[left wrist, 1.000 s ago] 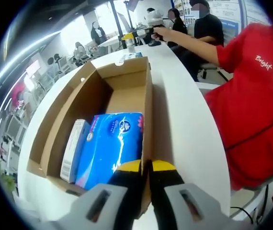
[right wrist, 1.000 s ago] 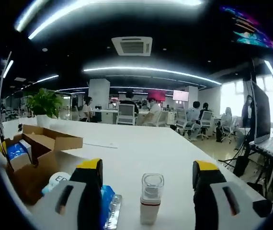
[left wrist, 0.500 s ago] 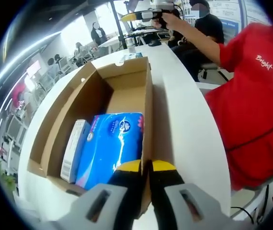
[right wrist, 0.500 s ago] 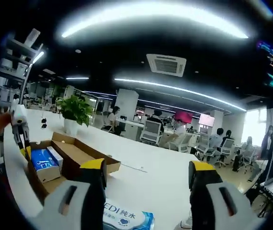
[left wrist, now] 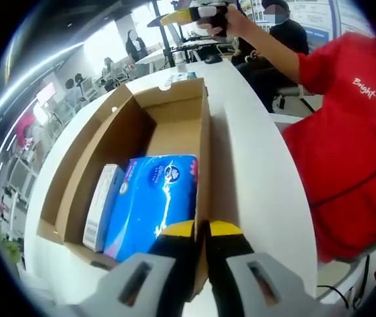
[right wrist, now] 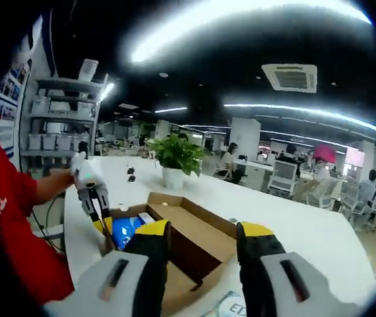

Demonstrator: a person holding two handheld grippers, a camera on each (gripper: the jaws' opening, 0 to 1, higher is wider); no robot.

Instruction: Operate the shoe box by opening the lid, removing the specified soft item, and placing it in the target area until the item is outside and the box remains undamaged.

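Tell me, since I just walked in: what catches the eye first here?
The open cardboard shoe box on the white table, with a bright blue tissue pack inside beside a white carton. The left claw is shut on the box's near wall, next to a person's red shirt.

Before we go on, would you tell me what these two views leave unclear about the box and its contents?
- Left gripper view: the blue tissue pack's near end is hidden behind the left tool.
- Left gripper view: print on the white carton is too small to read.
- Right gripper view: the shoe box's interior is hidden behind the right tool.
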